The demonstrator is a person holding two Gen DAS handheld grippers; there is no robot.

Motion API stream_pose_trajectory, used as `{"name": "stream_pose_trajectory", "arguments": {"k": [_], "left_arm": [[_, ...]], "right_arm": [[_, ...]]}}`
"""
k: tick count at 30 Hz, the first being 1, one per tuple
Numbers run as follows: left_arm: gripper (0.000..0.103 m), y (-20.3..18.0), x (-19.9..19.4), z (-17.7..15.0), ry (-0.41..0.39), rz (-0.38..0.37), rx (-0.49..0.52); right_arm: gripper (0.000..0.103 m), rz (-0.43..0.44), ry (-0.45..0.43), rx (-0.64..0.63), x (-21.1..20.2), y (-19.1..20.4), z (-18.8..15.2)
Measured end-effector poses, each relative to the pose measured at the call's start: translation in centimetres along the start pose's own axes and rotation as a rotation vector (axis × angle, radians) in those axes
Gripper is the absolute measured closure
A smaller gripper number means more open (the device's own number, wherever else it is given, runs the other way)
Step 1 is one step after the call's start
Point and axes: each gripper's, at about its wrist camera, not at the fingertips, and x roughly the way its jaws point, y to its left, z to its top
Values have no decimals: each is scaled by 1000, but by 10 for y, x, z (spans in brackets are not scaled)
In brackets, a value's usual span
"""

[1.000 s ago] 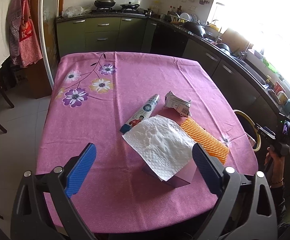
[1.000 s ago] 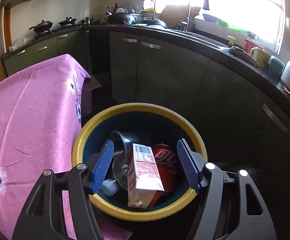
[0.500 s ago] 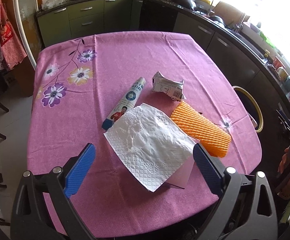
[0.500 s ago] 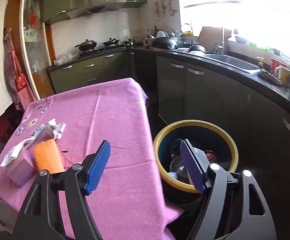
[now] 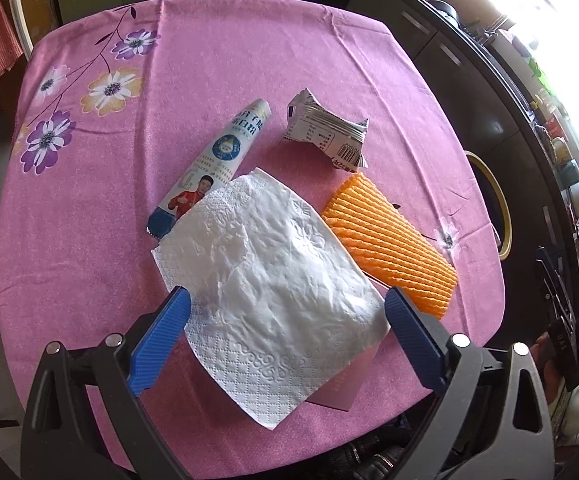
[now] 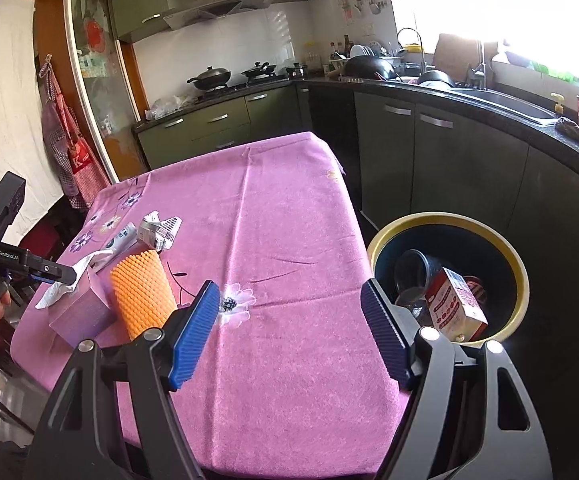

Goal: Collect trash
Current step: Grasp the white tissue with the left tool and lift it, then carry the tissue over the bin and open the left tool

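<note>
A: Where's the trash?
B: White napkin (image 5: 273, 280) draped over a purple tissue box (image 6: 79, 312) at the counter's (image 5: 249, 72) near edge; orange foam sleeve (image 5: 389, 248) right of it, toothpaste tube (image 5: 213, 164) and crumpled carton (image 5: 325, 132) farther.
A: Claws?
B: Left claw (image 5: 285, 320) spread, straddling the napkin, gripping nothing. Right claw (image 6: 289, 320) spread, empty, the bin (image 6: 517, 276) at its right.
A: Next?
B: Likely lower, pinch the napkin.

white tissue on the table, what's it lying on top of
The white tissue drapes over a pale purple box, whose corner shows below it. It also overlaps the lower end of the blue and white tube. The box's top is covered.
</note>
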Motion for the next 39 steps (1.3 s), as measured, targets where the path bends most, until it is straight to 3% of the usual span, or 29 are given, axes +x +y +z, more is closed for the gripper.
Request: {"name": "stream_pose_trajectory", "arguments": {"k": [3, 14, 18, 23, 25, 32, 39], "left_arm": [[13, 2, 2, 2, 4, -8, -12], [56, 1, -4, 9, -12, -59, -20], [66, 0, -13, 10, -43, -53, -7], [91, -4, -24, 9, -88, -19, 38], [96, -7, -29, 9, -106, -2, 66], [99, -25, -51, 4, -214, 90, 168], [99, -62, -66, 5, -282, 135, 277]], "right_arm": [[30, 7, 1, 12, 0, -4, -2], [31, 17, 2, 30, 0, -11, -3], [30, 17, 1, 29, 0, -10, -2], [30, 20, 5, 22, 1, -7, -1], [30, 23, 5, 16, 1, -4, -2], [29, 19, -3, 11, -2, -1, -1], [29, -6, -14, 29, -9, -9, -2]]}}
